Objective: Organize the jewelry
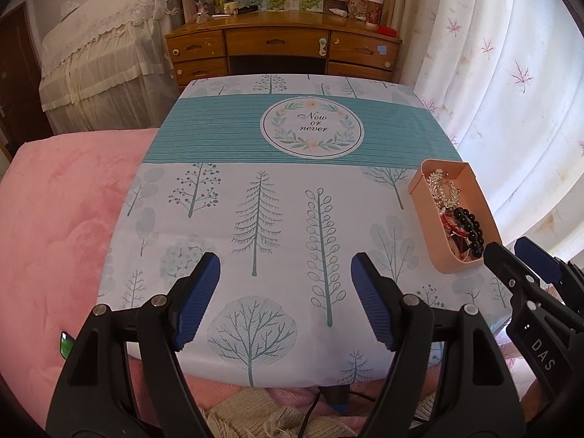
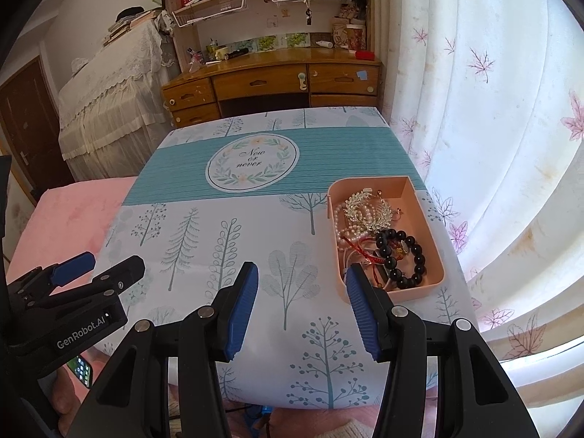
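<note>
Both grippers, left gripper (image 1: 285,301) and right gripper (image 2: 302,308), gape empty; black glossy bead bracelet (image 2: 405,255) (slippery, loose) in the pink plastic tray (image 2: 430,284) wants pinching across its band.

The jewelry (image 2: 379,233) lies in the tray (image 2: 427,284) at the table's (image 2: 255,255) right edge, the desk (image 2: 270,80) behind.

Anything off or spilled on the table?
Nothing spilled. The jewelry sits tangled in one heap inside the pink tray: black bead bracelet over pearl strands and a red cord. Tablecloth otherwise bare.
</note>
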`<control>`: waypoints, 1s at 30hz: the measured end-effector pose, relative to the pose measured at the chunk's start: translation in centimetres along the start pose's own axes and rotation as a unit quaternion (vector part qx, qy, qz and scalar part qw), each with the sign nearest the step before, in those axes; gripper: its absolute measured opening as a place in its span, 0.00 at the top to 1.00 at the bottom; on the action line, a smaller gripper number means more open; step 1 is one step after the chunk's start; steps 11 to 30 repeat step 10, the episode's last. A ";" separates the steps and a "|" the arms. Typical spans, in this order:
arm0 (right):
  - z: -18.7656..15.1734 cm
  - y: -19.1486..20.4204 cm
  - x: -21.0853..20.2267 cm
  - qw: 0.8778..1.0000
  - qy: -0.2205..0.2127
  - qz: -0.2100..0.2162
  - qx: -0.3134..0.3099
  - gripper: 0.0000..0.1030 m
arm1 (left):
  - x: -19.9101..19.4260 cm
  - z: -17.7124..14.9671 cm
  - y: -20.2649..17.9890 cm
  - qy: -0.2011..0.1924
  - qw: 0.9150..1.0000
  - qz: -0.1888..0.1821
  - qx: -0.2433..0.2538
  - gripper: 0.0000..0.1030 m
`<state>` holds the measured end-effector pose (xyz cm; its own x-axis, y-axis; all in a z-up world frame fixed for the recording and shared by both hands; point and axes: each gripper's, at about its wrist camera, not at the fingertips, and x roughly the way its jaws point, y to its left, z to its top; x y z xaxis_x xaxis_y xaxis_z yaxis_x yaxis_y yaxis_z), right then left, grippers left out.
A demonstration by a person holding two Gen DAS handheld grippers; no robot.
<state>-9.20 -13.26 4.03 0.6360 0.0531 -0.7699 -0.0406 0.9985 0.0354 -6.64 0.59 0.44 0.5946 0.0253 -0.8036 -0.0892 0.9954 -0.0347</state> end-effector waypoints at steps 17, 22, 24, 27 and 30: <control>-0.3 0.5 -0.4 1.000 -0.001 0.006 -0.010 0.49 | -0.3 -0.5 -0.1 -0.001 1.000 0.013 -0.005 0.30; -0.3 0.5 -0.4 1.000 -0.001 0.006 -0.010 0.49 | -0.3 -0.5 -0.1 -0.001 1.000 0.013 -0.005 0.30; -0.3 0.5 -0.4 1.000 -0.001 0.006 -0.010 0.49 | -0.3 -0.5 -0.1 -0.001 1.000 0.013 -0.005 0.30; -0.3 0.5 -0.4 1.000 -0.001 0.006 -0.010 0.49 | -0.3 -0.5 -0.1 -0.001 1.000 0.013 -0.005 0.30; -0.3 0.5 -0.4 1.000 -0.001 0.006 -0.010 0.49 | -0.3 -0.5 -0.1 -0.001 1.000 0.013 -0.005 0.30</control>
